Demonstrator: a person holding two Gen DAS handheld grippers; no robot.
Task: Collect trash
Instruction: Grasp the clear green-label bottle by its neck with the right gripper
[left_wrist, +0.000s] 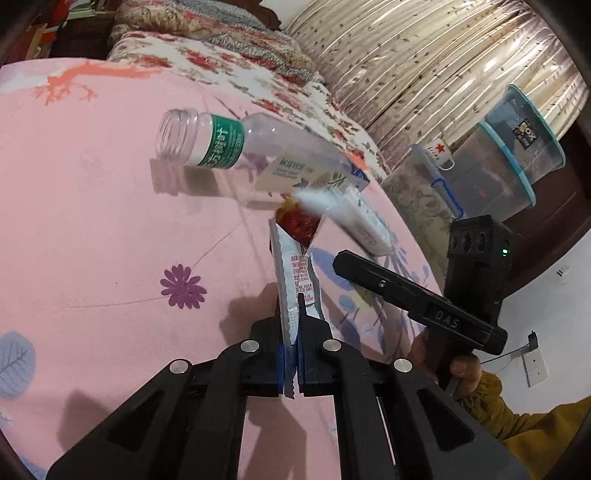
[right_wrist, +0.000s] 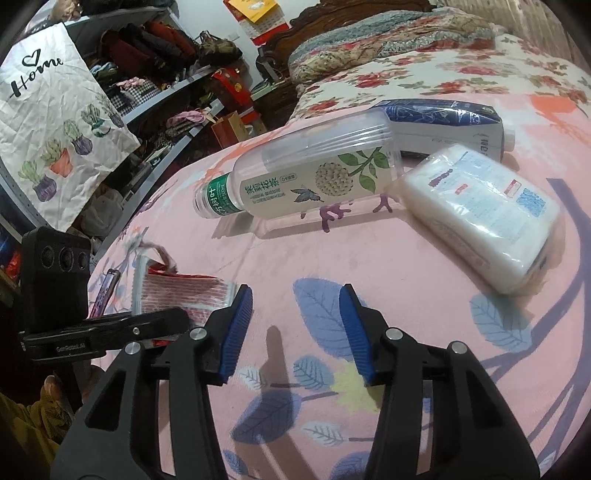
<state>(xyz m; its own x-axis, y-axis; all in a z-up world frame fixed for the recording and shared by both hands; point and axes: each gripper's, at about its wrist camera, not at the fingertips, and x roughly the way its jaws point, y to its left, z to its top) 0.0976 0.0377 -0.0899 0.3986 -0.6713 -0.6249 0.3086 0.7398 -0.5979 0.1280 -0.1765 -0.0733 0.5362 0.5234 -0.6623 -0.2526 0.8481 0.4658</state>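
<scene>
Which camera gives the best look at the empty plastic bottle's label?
The right wrist view: the plastic bottle lies side-on, showing its flower and butterfly label in full. The left wrist view shows the bottle open mouth first, with only the green neck band clear and the label foreshortened.

Home bedroom; bed (right_wrist: 332, 295), clothes shelves (right_wrist: 155, 74)

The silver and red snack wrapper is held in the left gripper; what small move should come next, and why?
Probably lift the left gripper away with the silver and red snack wrapper, since its jaws are shut on it. The open right gripper holds nothing, so it could then go to the clear, capless plastic bottle lying on the pink bedsheet.
</scene>
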